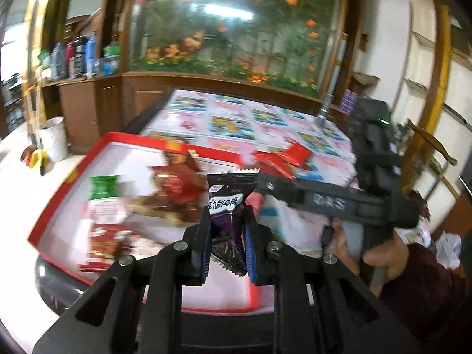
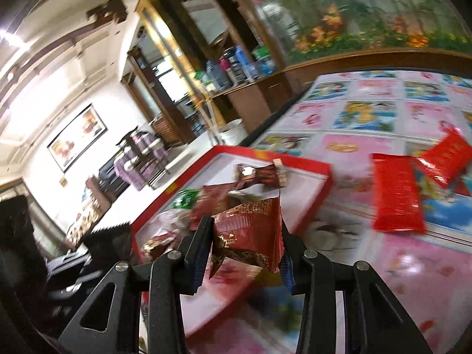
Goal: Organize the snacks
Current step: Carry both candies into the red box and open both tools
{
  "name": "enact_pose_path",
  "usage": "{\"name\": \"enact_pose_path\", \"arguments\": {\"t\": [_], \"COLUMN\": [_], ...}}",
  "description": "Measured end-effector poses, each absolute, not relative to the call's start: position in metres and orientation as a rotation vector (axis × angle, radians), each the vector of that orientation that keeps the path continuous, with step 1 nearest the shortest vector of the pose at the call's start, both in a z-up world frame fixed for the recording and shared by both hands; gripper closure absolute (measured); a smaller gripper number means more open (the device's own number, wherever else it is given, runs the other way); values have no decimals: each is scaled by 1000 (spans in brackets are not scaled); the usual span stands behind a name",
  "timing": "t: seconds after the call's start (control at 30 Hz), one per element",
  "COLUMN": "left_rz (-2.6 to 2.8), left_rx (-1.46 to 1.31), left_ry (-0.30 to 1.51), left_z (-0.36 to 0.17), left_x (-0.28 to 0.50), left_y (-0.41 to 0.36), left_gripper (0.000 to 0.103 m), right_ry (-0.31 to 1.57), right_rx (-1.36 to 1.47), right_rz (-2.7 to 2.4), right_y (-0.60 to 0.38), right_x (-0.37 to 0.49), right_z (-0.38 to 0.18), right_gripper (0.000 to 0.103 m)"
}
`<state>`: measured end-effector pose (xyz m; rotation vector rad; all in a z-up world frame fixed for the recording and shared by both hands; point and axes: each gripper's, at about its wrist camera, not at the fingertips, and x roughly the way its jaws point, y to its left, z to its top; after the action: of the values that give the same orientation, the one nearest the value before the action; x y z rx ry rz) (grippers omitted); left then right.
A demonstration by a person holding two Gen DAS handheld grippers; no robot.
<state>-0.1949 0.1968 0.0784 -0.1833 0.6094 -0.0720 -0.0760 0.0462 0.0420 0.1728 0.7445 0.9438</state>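
Note:
My left gripper [image 1: 227, 224] is shut on a small black and purple snack packet [image 1: 225, 203] with white lettering, held above the red box [image 1: 59, 203]. The box has a white floor and holds several packets, among them a green and white one [image 1: 103, 188] and dark red ones [image 1: 177, 183]. In the right wrist view my right gripper [image 2: 246, 236] is shut on a dark red snack packet [image 2: 250, 230] over the near corner of the same red box [image 2: 312, 188]. Seen from the left wrist, the right gripper's body [image 1: 339, 203] sits to the right, held by a hand.
Loose red packets [image 2: 395, 191] lie on the pink and blue patterned tablecloth [image 2: 368, 115] right of the box. A white bucket [image 1: 54, 141] stands on the floor at left. A wooden cabinet with bottles [image 1: 79, 56] and a large floral panel stand behind the table.

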Motion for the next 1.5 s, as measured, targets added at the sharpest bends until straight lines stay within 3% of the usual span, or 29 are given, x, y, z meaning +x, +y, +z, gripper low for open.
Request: {"name": "enact_pose_path", "arguments": {"t": [0.5,1.2,1.27,1.33,1.4,1.5], "left_rz": [114,131,154,178,207,239], "left_rx": [-203,-231,-218,-205,-194,-176], "left_ry": [640,773,776,772,747,701], "left_z": [63,38,39,41,44,53], "left_x": [-174,-130,-129,-130,-133,-139], "left_y": [267,290,291,292,294,295], "left_gripper": [86,85,78,58,33,31], "right_ry": [766,870,876,870,846,808], "right_rx": [52,35,36,47,70,121], "right_rz": [1039,958,963,967,972,939], "right_y": [122,174,172,165,151,114], "right_x": [-103,-54,-51,-48,-43,-29], "right_z": [48,37,42,50,62,76], "right_gripper": [62,61,52,43,41,35]}}
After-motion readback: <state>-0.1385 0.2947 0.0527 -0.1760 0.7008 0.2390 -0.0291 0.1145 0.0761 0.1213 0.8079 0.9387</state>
